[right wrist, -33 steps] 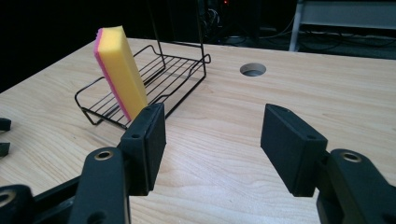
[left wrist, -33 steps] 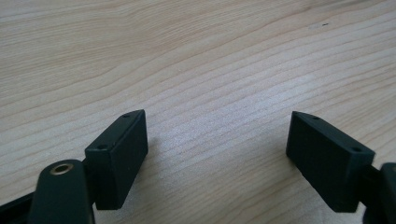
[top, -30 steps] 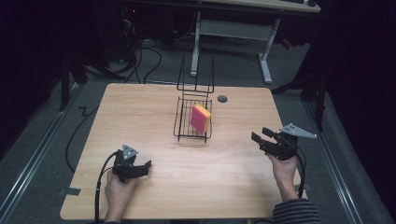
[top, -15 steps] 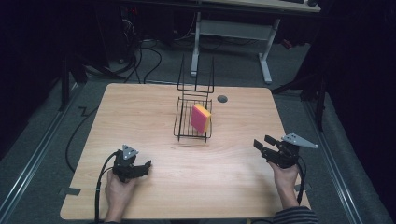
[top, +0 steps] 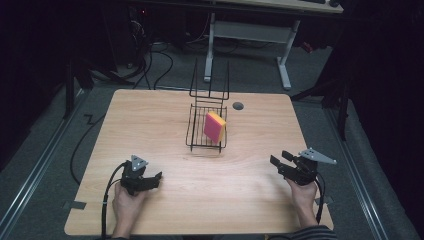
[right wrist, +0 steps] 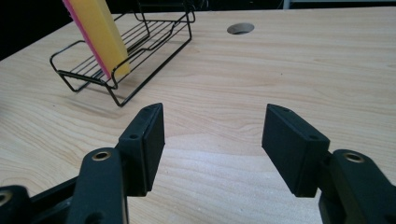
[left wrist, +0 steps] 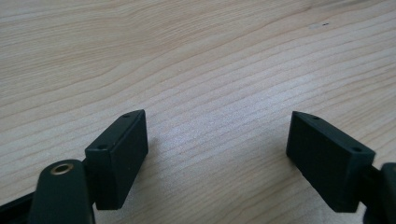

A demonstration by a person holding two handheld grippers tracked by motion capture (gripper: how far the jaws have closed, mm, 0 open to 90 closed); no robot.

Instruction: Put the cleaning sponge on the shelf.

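Note:
A yellow and pink sponge point(top: 215, 127) stands on edge in a black wire rack point(top: 200, 140) at the middle of the wooden table point(top: 150, 115). The right gripper view has the same sponge point(right wrist: 98, 32) and rack point(right wrist: 149, 37) at its upper left, well ahead of the jaws. My left gripper point(top: 156, 178) rests low at the front left of the table, open, with bare wood between its jaws point(left wrist: 217, 140). At the front right my right gripper point(top: 279, 158) is open too and holds nothing point(right wrist: 212, 133).
A round cable hole point(top: 238, 106) lies in the table just right of the rack. Behind the rack rises its tall wire back point(top: 210, 82). A desk frame point(top: 250, 30) and cables stand on the dark floor beyond the table's far edge.
My right gripper has sunk toward the table and drifted a little toward the front edge. The left gripper, the sponge and the rack have not moved.

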